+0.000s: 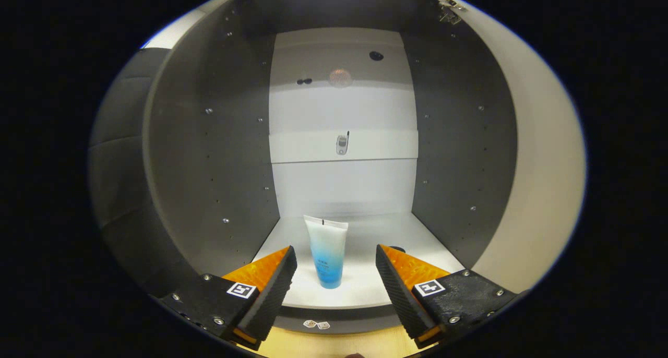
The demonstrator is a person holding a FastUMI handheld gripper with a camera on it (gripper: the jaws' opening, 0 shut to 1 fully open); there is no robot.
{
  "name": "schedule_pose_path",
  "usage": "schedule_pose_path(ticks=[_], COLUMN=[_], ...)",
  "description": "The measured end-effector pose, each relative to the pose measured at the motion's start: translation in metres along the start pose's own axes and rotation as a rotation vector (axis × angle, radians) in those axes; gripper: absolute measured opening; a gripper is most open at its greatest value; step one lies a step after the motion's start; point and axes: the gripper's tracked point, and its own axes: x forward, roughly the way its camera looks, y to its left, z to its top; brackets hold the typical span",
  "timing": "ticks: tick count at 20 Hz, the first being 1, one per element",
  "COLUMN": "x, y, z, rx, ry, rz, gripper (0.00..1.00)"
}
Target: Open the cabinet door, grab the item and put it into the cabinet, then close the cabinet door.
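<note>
Grey cabinet (209,154) wall at left; centre, the blue-and-white tube (327,253) stands cap-down on the cabinet floor, already placed. The claw (336,274) — spread wide, touching nothing — flanks it from just outside; door (543,154) swung open at right, awaiting closure.

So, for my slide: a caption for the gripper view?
Open gripper facing a blue tube standing cap-down on the open cabinet's floor.
</note>
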Motion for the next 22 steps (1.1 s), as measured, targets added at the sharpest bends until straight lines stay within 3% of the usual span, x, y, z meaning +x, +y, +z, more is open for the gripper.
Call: schedule_pose_path(ticks=[5, 17, 22], x=[-0.079, -0.259, -0.313], y=[-0.010, -0.040, -0.074], z=[0.011, 0.022, 0.025], rx=[-0.056, -0.015, -0.032], ry=[-0.084, -0.185, -0.204], rz=[0.013, 0.071, 0.034], gripper=[0.94, 0.94, 0.94])
